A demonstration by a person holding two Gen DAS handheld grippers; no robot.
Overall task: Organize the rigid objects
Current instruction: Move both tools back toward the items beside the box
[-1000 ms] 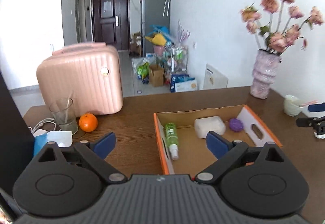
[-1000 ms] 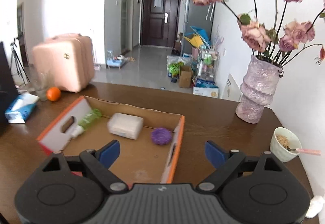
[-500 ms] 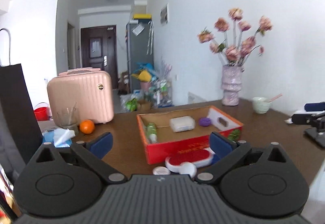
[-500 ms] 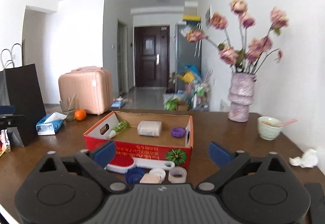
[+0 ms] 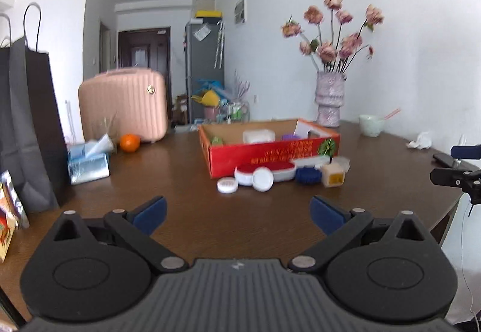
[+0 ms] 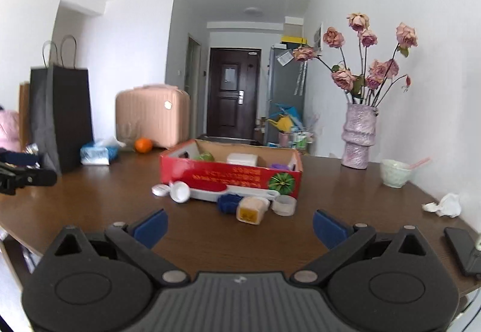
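A red cardboard box [image 5: 270, 151] [image 6: 228, 175] stands mid-table holding a green bottle [image 6: 206, 156], a white case [image 6: 242, 159] and a purple lid [image 6: 279, 166]. Loose before its front wall lie a white lid [image 5: 227, 184], a white cap [image 5: 263, 179], a red-topped white piece [image 5: 264, 170], a blue ridged lid [image 6: 230, 202], a yellow-labelled cube [image 6: 251, 210] and a clear tub [image 6: 284, 205]. My left gripper [image 5: 237, 213] is open and empty, well short of them. My right gripper [image 6: 239, 225] has its jaws opening, with nothing between them.
A vase of pink flowers [image 6: 359, 136], a pale bowl [image 6: 395, 172], crumpled tissue [image 6: 448, 205] and a phone [image 6: 463, 250] sit to the right. A black paper bag [image 5: 30, 127], tissue pack [image 5: 88, 162], orange [image 5: 130, 142] and pink suitcase [image 5: 123, 105] stand at the left.
Both grippers have drawn back from over the box and sunk toward the table's near edge. The loose items in front of the box have come into view. Both jaws have widened slightly.
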